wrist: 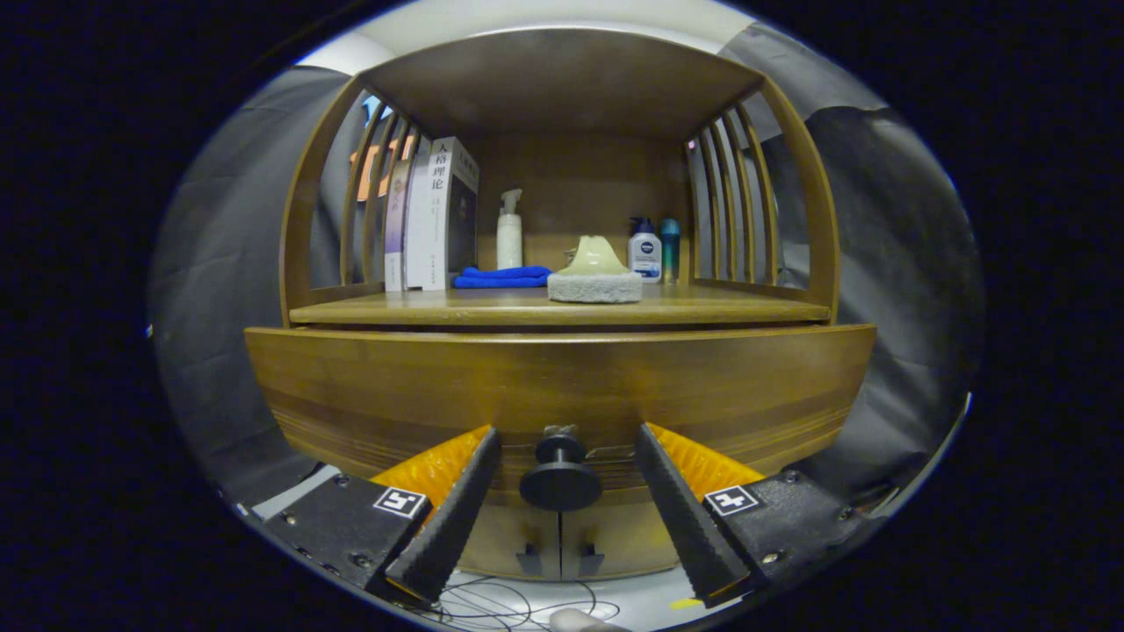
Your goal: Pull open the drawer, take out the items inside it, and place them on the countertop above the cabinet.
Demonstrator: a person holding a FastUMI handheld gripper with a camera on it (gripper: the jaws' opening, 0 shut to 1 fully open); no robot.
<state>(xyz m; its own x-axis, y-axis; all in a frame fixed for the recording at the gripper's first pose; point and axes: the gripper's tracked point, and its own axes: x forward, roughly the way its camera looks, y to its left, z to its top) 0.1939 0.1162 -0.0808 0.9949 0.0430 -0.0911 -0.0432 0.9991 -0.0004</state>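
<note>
A wooden cabinet's drawer front (562,386) spans the view just ahead of me, and it looks closed. Its dark round knob (560,474) sits between my two fingers without touching either. My gripper (562,439) is open, one finger on each side of the knob, tips close to the drawer front. Above the drawer lies the countertop (729,309). What the drawer holds is hidden.
On the countertop stand several books (435,215), a folded blue cloth (502,277), a white pump bottle (509,230), a pale scrubber on a grey sponge (595,272) and two small bottles (654,250). Slatted wooden sides and a top board enclose the shelf. Thin cables (492,601) lie below.
</note>
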